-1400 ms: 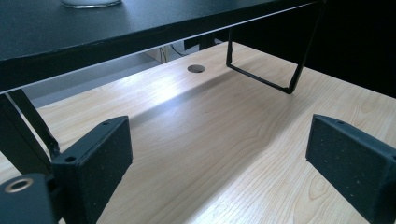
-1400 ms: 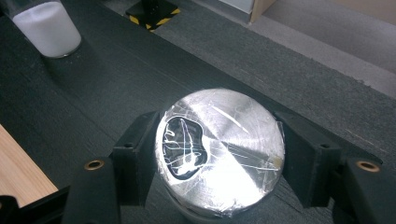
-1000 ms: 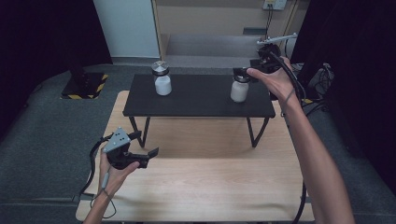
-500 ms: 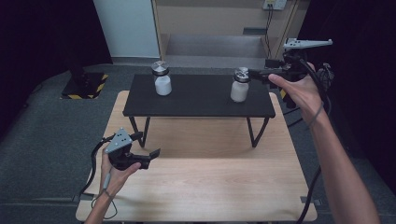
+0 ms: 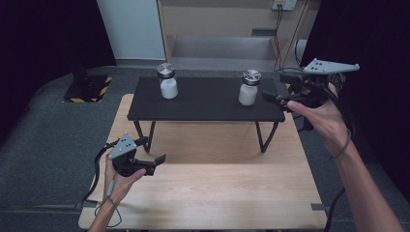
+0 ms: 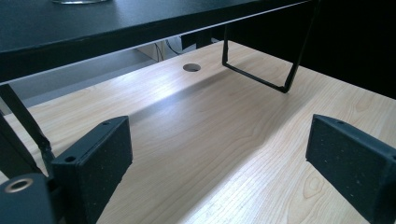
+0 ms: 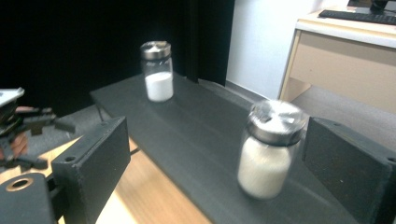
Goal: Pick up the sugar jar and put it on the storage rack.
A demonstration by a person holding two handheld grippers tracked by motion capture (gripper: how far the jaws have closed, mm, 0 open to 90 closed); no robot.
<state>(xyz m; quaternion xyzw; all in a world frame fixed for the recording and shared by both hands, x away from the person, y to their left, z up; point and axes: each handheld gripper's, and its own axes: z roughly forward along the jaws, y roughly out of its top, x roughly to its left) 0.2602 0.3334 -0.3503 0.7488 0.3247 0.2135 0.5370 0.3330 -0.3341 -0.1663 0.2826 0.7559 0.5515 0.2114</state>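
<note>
Two glass shakers with metal lids and white powder stand on a low black stand (image 5: 208, 104): the left shaker (image 5: 167, 81) and the right shaker (image 5: 249, 88). My right gripper (image 5: 273, 99) hovers just right of the right shaker, apart from it, its jaws having just been opening with nothing between the pads. In the right gripper view the near shaker (image 7: 271, 147) stands ahead, the far shaker (image 7: 158, 71) beyond it. My left gripper (image 5: 154, 149) is held open over the wooden table (image 5: 212, 193), in front of the stand; in the left gripper view its pads (image 6: 98, 163) are empty.
The stand rests on thin black legs (image 5: 261, 137) on the table's far half. A round cable hole (image 6: 191, 67) lies in the tabletop under the stand. A beige desk (image 7: 345, 51) and dark curtains are behind. Grey carpet surrounds the table.
My right gripper has drawn back to the right from the right shaker, opening wider; the shaker stays on the stand. The left gripper has not moved.
</note>
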